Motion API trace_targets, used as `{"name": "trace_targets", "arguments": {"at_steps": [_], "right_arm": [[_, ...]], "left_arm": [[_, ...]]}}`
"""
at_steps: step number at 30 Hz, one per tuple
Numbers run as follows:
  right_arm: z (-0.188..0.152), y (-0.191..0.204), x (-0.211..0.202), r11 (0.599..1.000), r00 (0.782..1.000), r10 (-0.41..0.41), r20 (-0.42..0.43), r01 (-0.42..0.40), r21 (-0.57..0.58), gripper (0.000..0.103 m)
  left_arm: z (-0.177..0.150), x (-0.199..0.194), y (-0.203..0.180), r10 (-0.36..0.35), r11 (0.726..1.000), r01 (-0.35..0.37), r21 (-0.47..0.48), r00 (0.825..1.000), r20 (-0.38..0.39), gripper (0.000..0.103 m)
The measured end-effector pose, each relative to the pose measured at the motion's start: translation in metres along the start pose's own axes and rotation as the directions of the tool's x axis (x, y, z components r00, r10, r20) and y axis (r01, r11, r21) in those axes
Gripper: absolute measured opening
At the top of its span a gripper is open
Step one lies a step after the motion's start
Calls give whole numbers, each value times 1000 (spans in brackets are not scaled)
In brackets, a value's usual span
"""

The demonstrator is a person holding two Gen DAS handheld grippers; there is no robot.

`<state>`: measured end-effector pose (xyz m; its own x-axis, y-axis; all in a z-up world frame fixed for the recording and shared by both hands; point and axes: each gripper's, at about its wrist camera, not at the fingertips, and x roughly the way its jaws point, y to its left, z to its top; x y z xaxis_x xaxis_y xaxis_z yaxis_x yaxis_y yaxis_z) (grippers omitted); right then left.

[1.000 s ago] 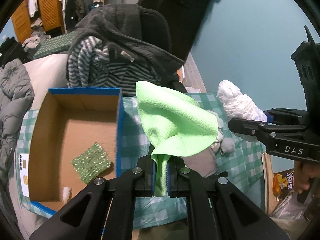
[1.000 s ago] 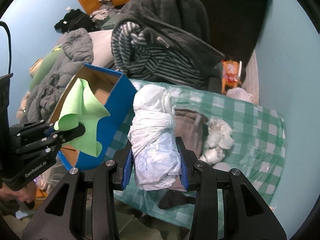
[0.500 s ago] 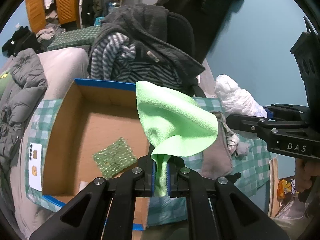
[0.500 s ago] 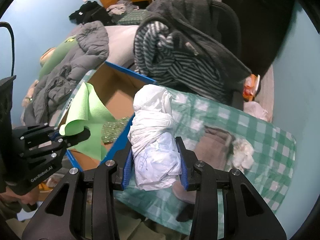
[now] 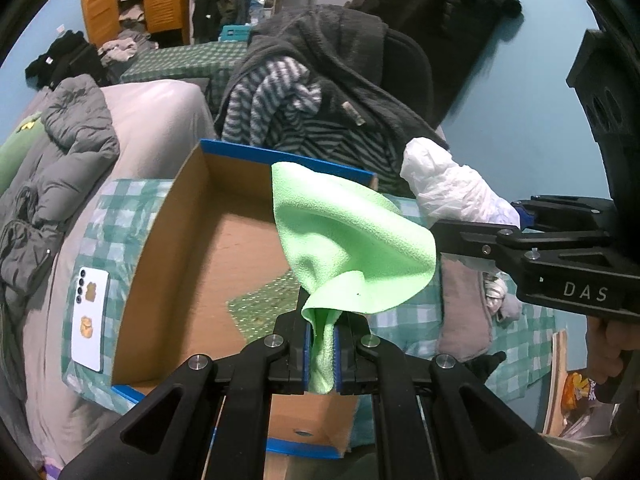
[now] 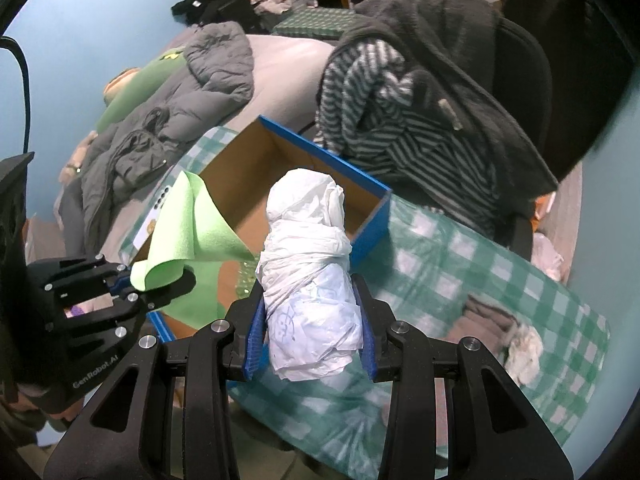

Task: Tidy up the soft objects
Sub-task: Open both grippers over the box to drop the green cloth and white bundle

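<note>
Green cloth point(image 5: 352, 240) fleecy, matt; white bag point(image 6: 308, 280) crinkly thin plastic; box point(image 5: 168, 248) matt brown cardboard.

We see a table under a green-and-white checked cloth point(image 6: 460, 264), bearing an open blue-edged cardboard box point(image 5: 180, 240), a white phone point(image 5: 90, 316) and crumpled grey-brown fabric point(image 6: 484, 320).

My green cloth point(image 5: 352, 248) hides most of the sparkly green pad point(image 5: 260, 308) on the box floor point(image 5: 208, 280). My white bag bundle point(image 6: 312, 280) covers the box's point(image 6: 320, 156) near right corner. Grey garment point(image 6: 484, 320) beyond: blurred, type unclear.
</note>
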<state>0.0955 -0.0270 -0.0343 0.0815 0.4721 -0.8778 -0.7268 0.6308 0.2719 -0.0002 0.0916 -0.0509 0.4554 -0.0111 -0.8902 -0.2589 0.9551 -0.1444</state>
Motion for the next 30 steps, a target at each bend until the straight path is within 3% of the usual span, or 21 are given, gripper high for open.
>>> {"name": "trace_targets", "arguments": {"at_steps": [17,30], "right_arm": [[33,36,58,998,997,24,-76,-28,-50,38],[41,43,92,999,992,33,-118,-37,-31,38]], "left_arm": [[-2,28,61,75,995,-78,-64,996,-53,8],[-6,54,85,96,991,-106,-84,988,-119,8]]}}
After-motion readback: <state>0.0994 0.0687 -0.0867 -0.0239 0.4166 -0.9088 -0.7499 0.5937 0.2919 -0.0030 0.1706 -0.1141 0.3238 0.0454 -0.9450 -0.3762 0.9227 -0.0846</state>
